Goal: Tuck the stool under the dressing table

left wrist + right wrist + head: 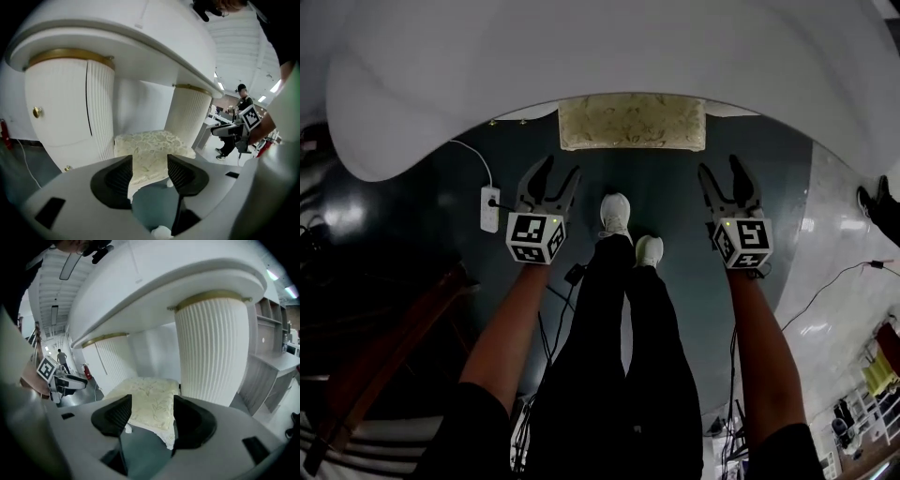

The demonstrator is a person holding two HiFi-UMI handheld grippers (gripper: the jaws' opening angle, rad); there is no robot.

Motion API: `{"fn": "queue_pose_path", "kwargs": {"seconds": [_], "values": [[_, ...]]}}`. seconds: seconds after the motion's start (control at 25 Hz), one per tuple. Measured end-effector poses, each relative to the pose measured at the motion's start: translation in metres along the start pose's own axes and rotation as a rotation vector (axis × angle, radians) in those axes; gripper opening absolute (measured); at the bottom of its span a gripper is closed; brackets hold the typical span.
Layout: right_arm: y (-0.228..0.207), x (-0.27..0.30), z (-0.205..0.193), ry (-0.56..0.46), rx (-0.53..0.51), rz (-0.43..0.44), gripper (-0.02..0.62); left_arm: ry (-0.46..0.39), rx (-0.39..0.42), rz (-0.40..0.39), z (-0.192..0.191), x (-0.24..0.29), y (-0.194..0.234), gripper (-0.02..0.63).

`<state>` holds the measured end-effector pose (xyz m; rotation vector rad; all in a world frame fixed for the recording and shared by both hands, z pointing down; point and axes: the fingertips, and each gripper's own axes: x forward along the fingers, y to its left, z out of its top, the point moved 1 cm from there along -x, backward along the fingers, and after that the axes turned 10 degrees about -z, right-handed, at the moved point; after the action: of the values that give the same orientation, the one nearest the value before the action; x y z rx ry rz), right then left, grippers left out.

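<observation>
The stool (632, 123), with a cream patterned cushion, stands mostly under the white dressing table (581, 66), between its two ribbed pedestals (89, 112) (213, 352). Only its near edge shows from above. The cushion is seen ahead in the left gripper view (150, 145) and the right gripper view (150, 399). My left gripper (557, 178) is open and empty, a short way back from the stool's left corner. My right gripper (724, 174) is open and empty, off the stool's right corner. Neither touches the stool.
The person's legs and white shoes (617, 214) stand between the grippers on the dark floor. A white power strip (489, 208) with a cable lies left. A wooden frame (384, 356) leans at lower left. Cables (834, 281) trail right. A bystander (239, 117) stands far off.
</observation>
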<state>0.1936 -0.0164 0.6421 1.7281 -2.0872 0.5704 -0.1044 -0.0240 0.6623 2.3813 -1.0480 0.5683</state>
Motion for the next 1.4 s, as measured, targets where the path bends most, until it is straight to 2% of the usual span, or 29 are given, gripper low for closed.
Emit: {"fn": "queue_pose_path", "kwargs": {"seconds": [0.16, 0.32, 0.48, 0.6, 0.8, 0.96, 1.08, 1.24, 1.4], "values": [[0.018, -0.050, 0.054, -0.084, 0.030, -0.015, 0.262, -0.121, -0.042, -0.007, 0.042, -0.038, -0.032, 0.238], [0.043, -0.121, 0.095, -0.112, 0.033, -0.009, 0.262, -0.163, -0.042, -0.067, 0.080, -0.089, -0.085, 0.238], [0.046, -0.170, 0.136, -0.150, 0.031, 0.010, 0.262, -0.236, -0.012, -0.119, 0.135, -0.129, -0.135, 0.238], [0.060, -0.225, 0.160, -0.143, 0.030, 0.016, 0.262, -0.259, -0.036, -0.139, 0.160, -0.178, -0.166, 0.239], [0.088, -0.258, 0.206, -0.164, 0.043, 0.028, 0.262, -0.341, -0.072, -0.074, 0.204, -0.227, -0.165, 0.238], [0.119, -0.278, 0.251, -0.222, 0.016, 0.053, 0.262, -0.398, -0.093, -0.076, 0.234, -0.260, -0.170, 0.239], [0.137, -0.284, 0.300, -0.268, 0.005, 0.057, 0.262, -0.461, -0.063, -0.100, 0.272, -0.282, -0.175, 0.238], [0.170, -0.287, 0.339, -0.255, -0.007, 0.095, 0.262, -0.553, 0.015, -0.173, 0.327, -0.316, -0.185, 0.238], [0.195, -0.287, 0.376, -0.300, -0.012, 0.111, 0.262, -0.575, 0.060, -0.199, 0.367, -0.326, -0.182, 0.235]]}}
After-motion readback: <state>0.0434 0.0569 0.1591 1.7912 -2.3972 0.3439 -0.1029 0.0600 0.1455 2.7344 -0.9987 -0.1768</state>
